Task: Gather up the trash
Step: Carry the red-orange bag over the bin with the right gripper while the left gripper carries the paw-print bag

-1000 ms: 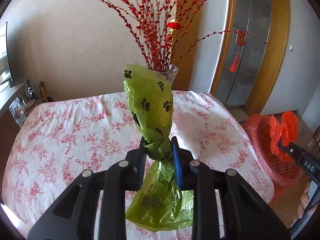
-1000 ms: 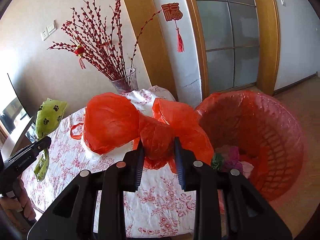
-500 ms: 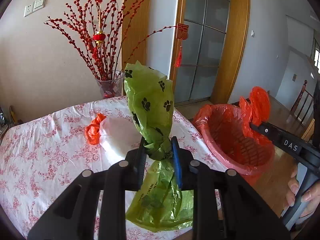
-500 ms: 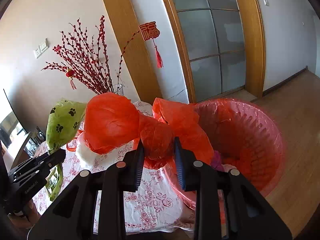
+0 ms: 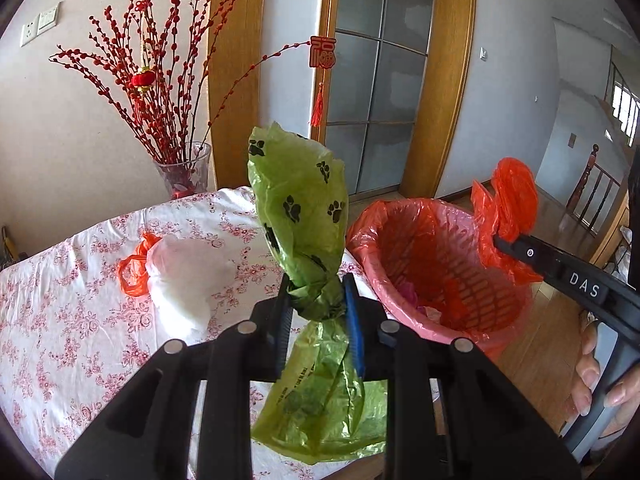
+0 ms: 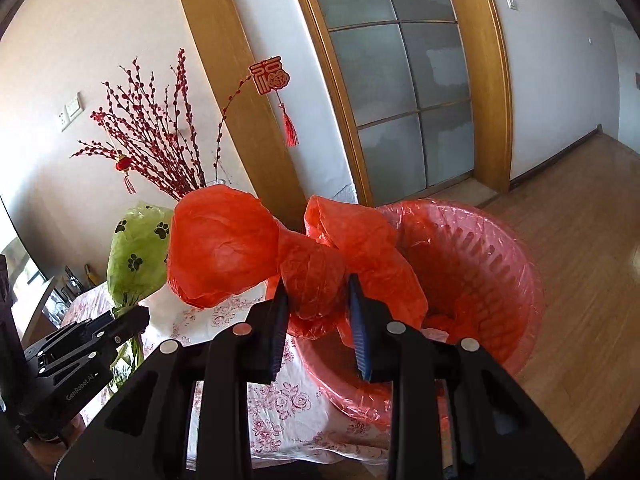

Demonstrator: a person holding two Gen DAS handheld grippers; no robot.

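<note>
My left gripper (image 5: 318,300) is shut on the knot of a green bag with black paw prints (image 5: 298,204), held above the table's right edge. My right gripper (image 6: 318,300) is shut on the knot of a red plastic bag (image 6: 222,244), just left of the bin's rim. The pink bin with a red liner (image 5: 424,248) stands on the floor right of the table, with some trash inside. In the right wrist view the bin (image 6: 480,264) sits beyond the red bag, and the green bag (image 6: 138,248) shows at left. The red bag (image 5: 514,196) shows over the bin's far side.
A table with a floral cloth (image 5: 60,300) carries a white bag with red handles (image 5: 180,276) and a glass vase of red branches (image 5: 184,172). Glass doors with wooden frames (image 5: 380,80) stand behind. A hand (image 5: 600,376) holds the right gripper's handle. Wooden floor (image 6: 580,260) lies right of the bin.
Both grippers have swung right towards the bin, still holding their bags. The bin now lies much nearer the middle of the left wrist view, and the white bag has come into sight.
</note>
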